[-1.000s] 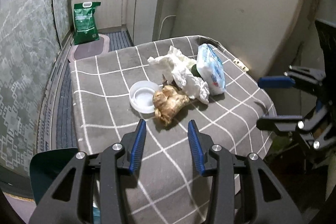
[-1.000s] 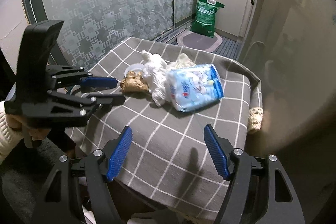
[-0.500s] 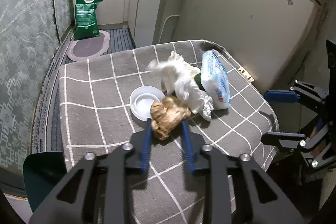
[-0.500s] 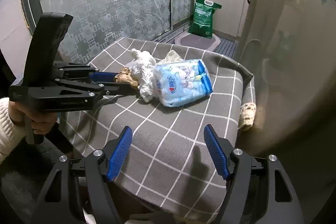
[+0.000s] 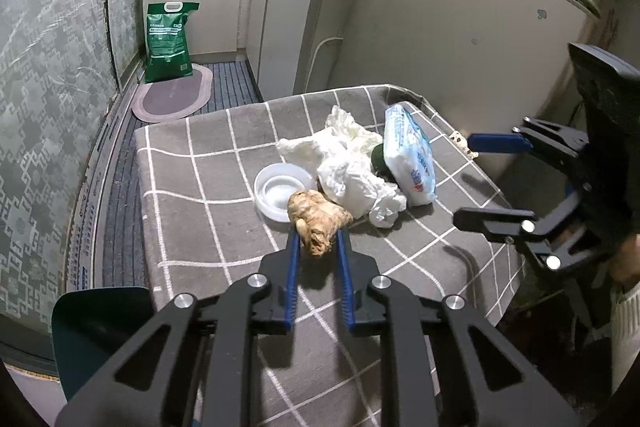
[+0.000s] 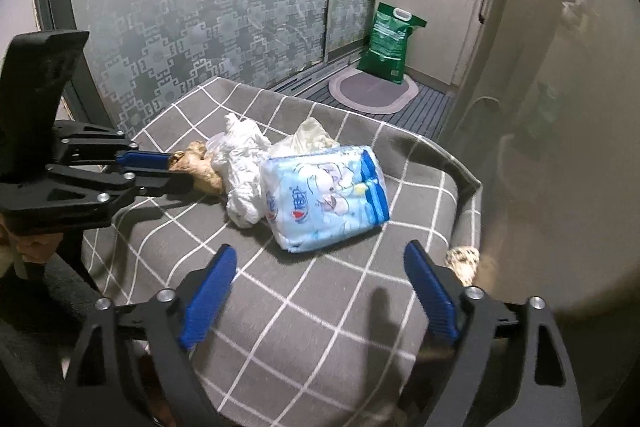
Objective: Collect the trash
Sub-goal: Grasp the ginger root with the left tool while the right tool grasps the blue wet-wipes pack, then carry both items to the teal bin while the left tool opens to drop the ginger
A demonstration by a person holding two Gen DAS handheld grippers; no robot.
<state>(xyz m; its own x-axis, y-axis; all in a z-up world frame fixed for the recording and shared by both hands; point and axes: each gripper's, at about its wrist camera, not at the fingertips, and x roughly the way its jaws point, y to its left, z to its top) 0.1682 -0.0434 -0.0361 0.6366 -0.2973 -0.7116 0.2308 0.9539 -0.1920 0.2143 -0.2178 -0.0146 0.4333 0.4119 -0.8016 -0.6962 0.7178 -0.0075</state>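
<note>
Left wrist view: left gripper [image 5: 317, 242] pinching the near end of a ginger root [image 5: 318, 217] between blue pads, root lying on the grey checked tablecloth [image 5: 192, 203] and touching a white plastic lid [image 5: 280, 189]. Crumpled white tissue [image 5: 344, 167] sitting just behind, leaning against a blue tissue pack [image 5: 410, 155].

Right wrist view: right gripper [image 6: 316, 291] hovering with fingers spread wide over the near cloth, gripping nothing. Tissue pack lying ahead of it, ginger root beyond at the left, clamped.

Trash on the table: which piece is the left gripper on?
The brown ginger-like lump, clamped in the left gripper. The white tissues and blue pack lie untouched.
</note>
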